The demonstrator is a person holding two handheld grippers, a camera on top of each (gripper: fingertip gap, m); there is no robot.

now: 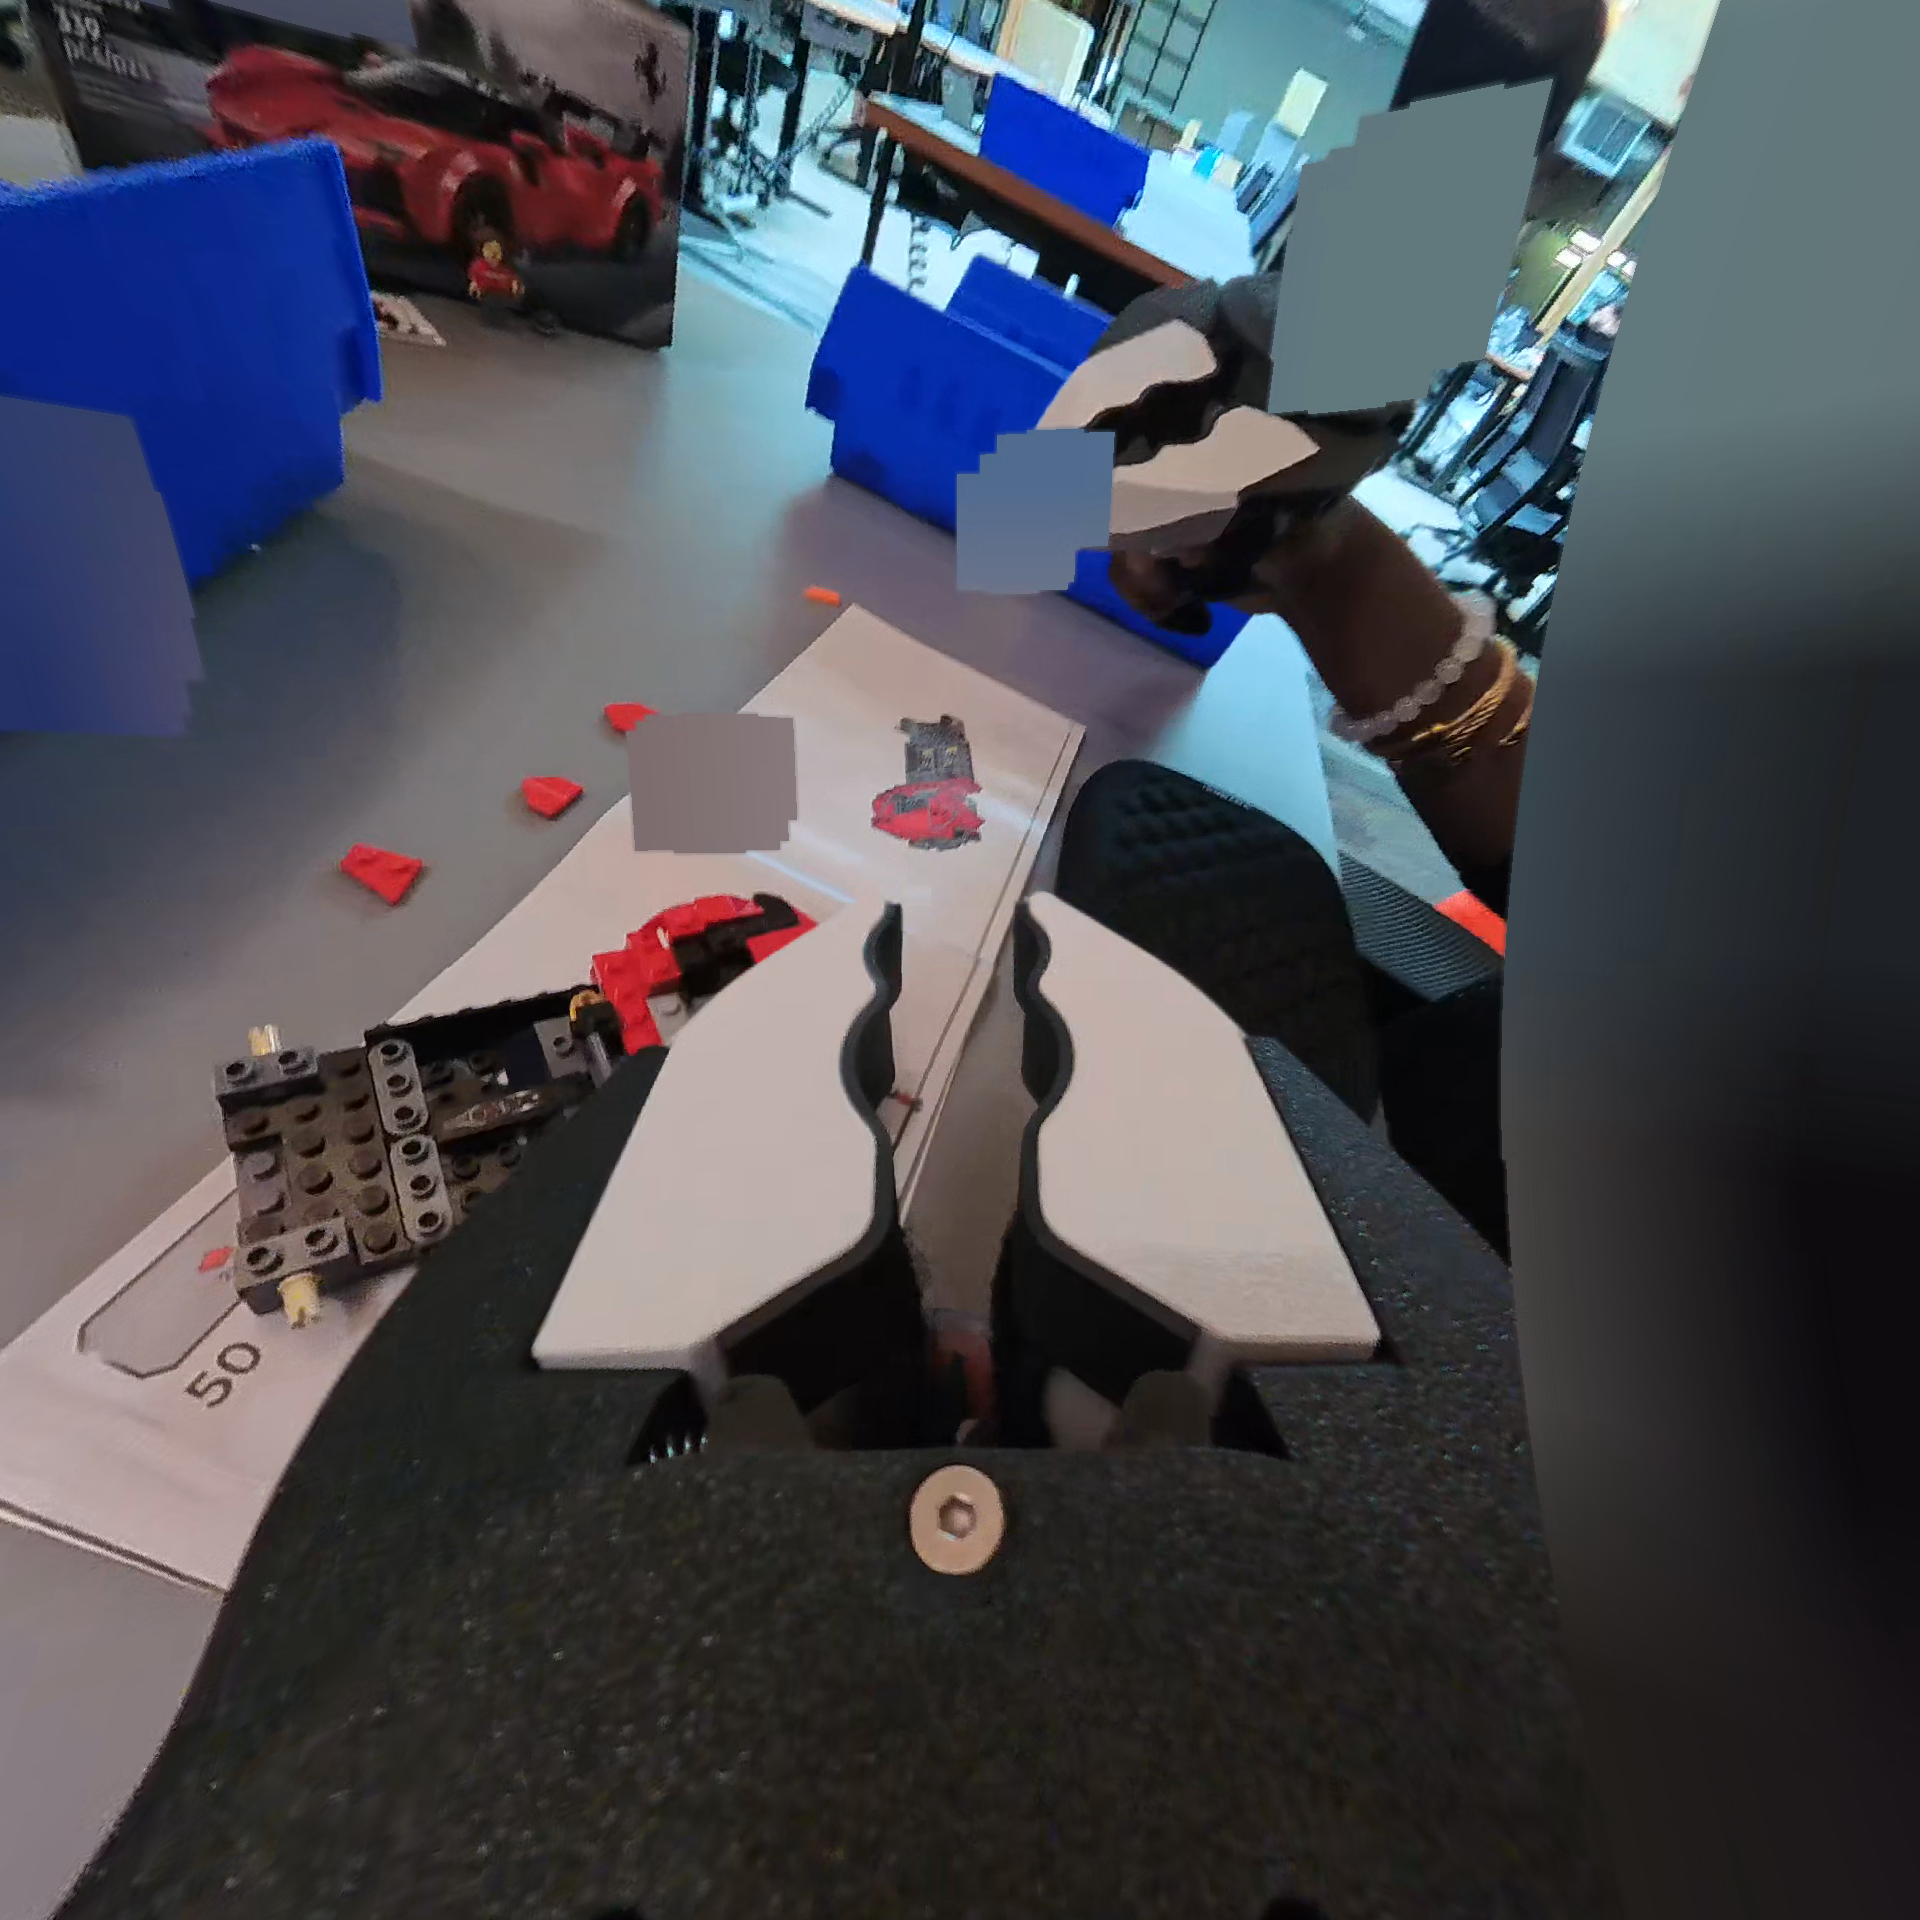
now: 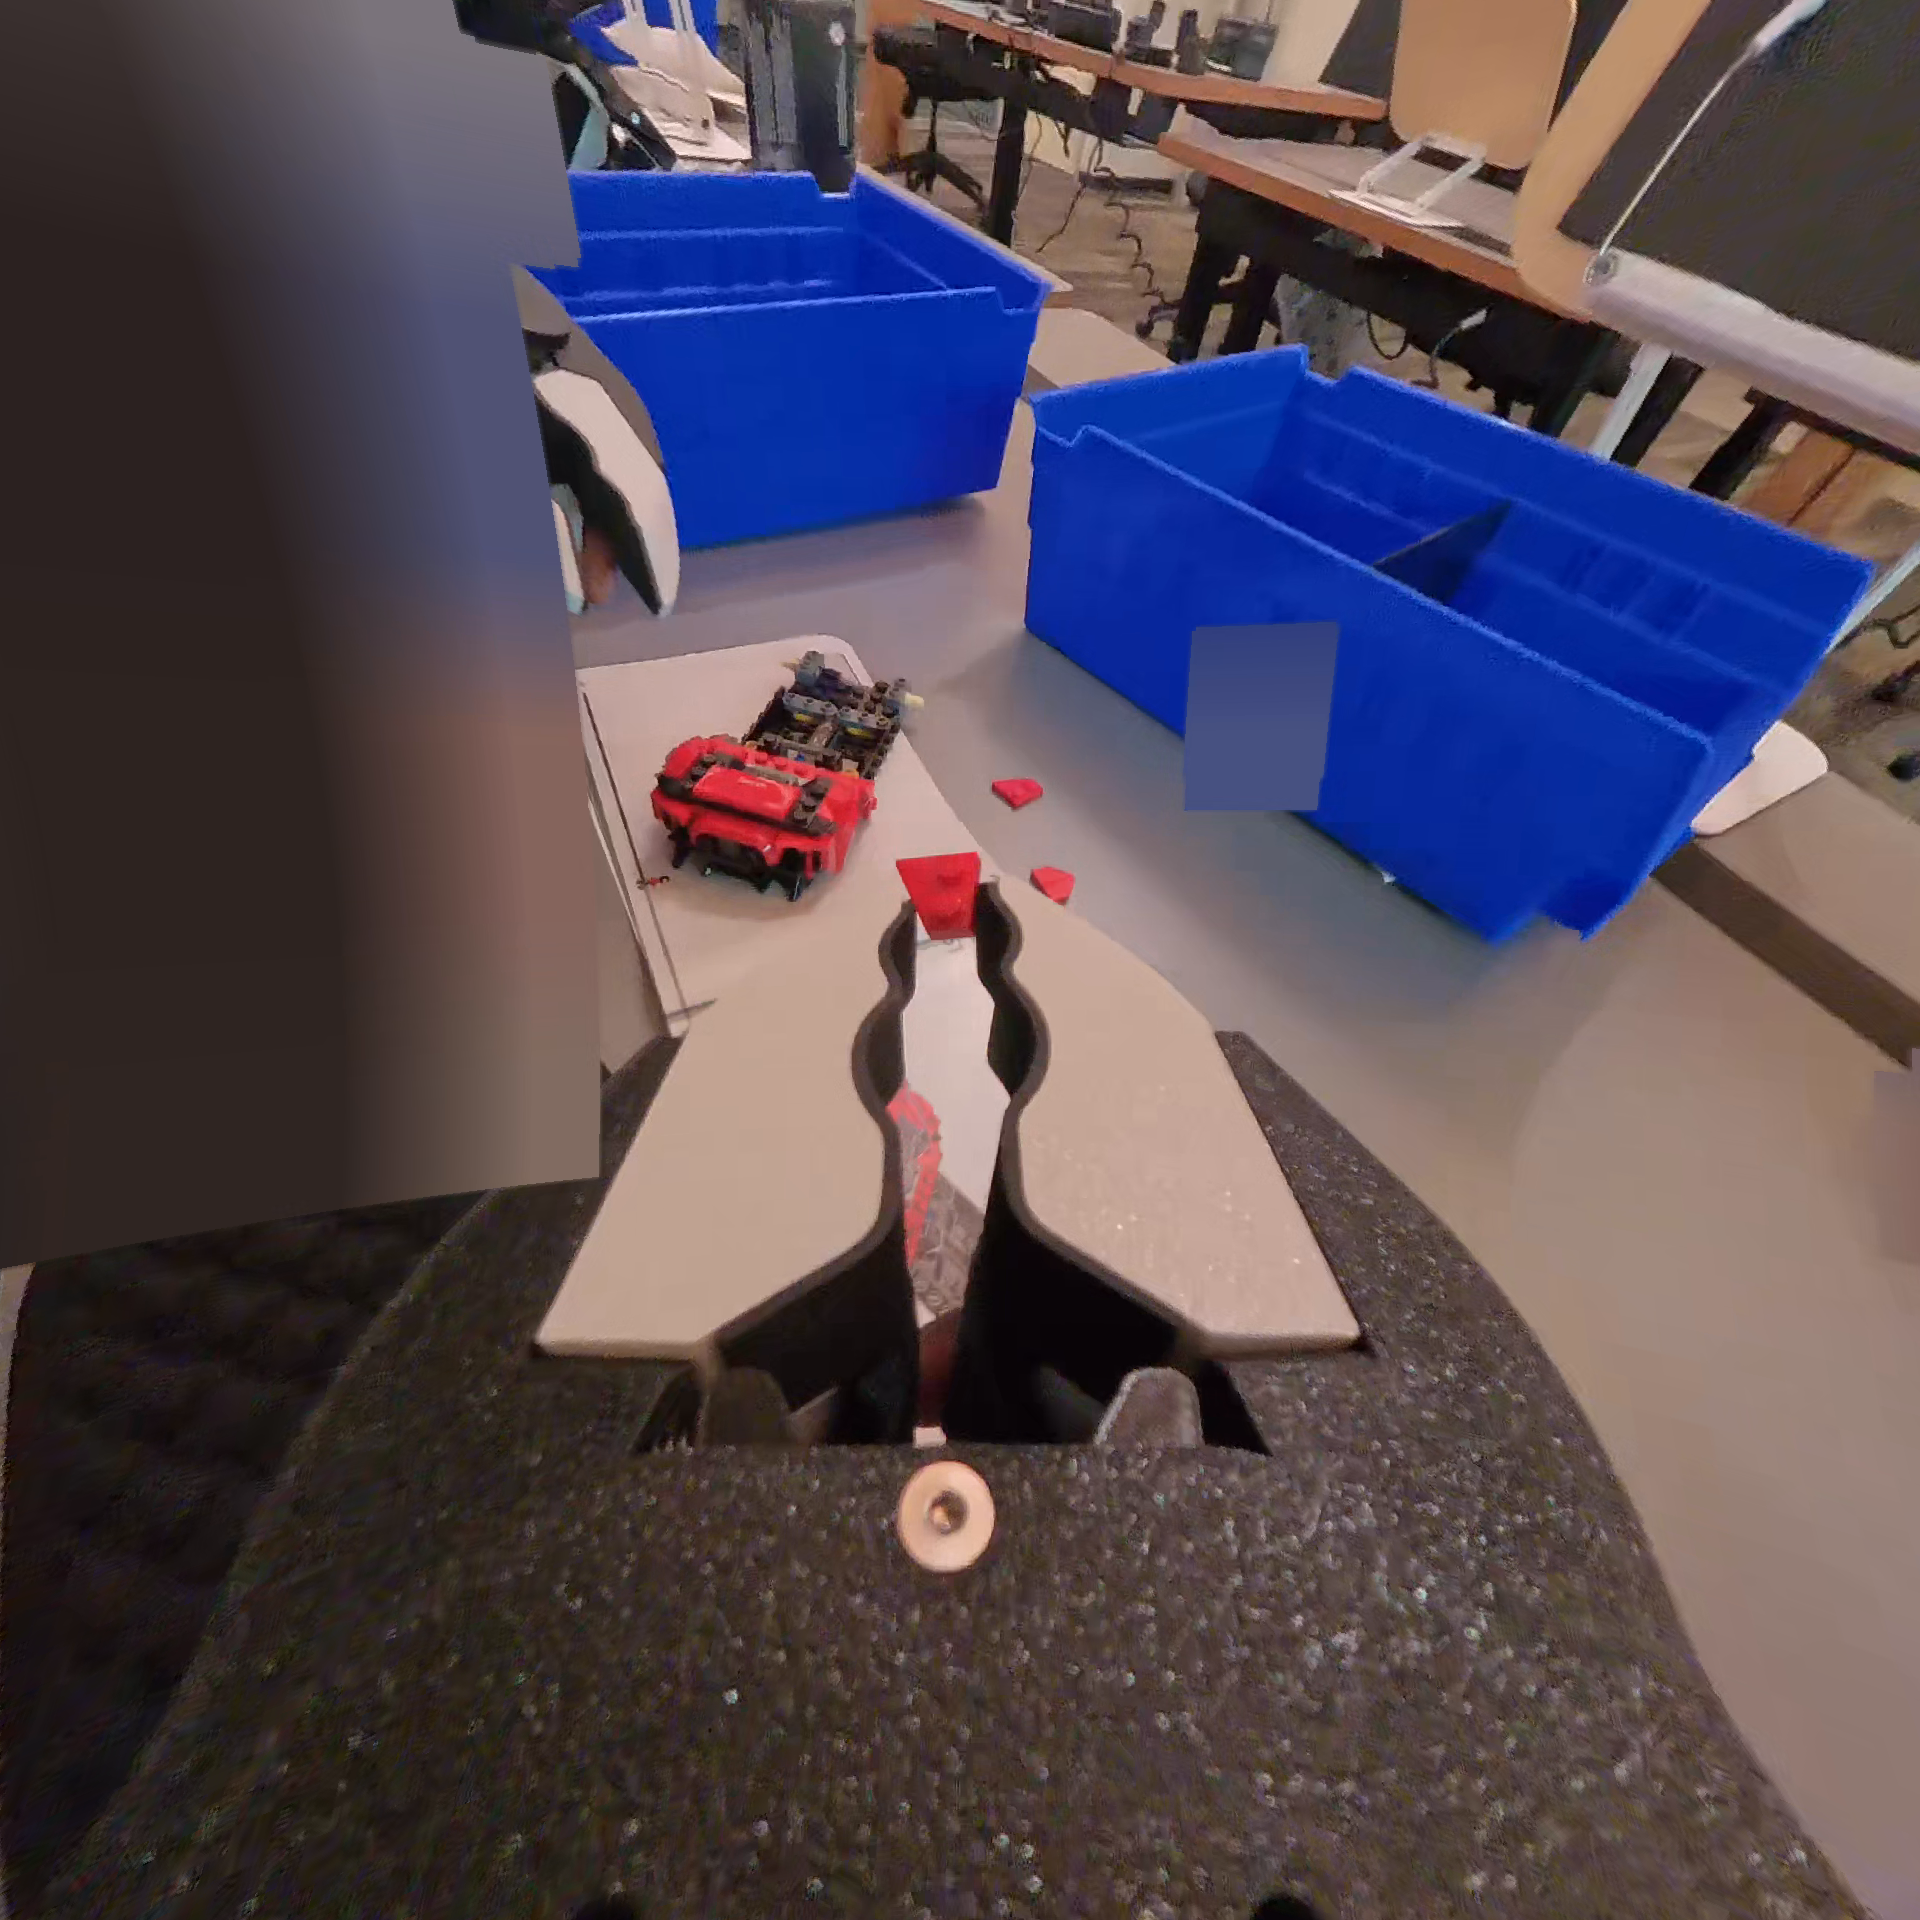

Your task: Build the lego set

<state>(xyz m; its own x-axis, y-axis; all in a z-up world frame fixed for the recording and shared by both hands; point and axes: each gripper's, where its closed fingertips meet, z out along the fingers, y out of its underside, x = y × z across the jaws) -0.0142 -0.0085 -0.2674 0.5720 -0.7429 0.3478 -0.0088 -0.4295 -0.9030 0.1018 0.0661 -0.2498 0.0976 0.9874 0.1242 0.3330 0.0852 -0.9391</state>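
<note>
The partly built Lego car has a black studded chassis and a red end, and lies on the open instruction booklet. It also shows in the right wrist view. My left gripper is open and empty, just right of the car above the booklet. My right gripper is shut on a red wedge plate held at its tips, in the air near the car. Loose red wedge pieces lie on the grey table.
Blue bins stand at the back and right, and one at the left. The Lego box stands behind. A small orange piece lies past the booklet. A black chair is near the table edge. Some 15 cm of space lies between my two pairs of fingers.
</note>
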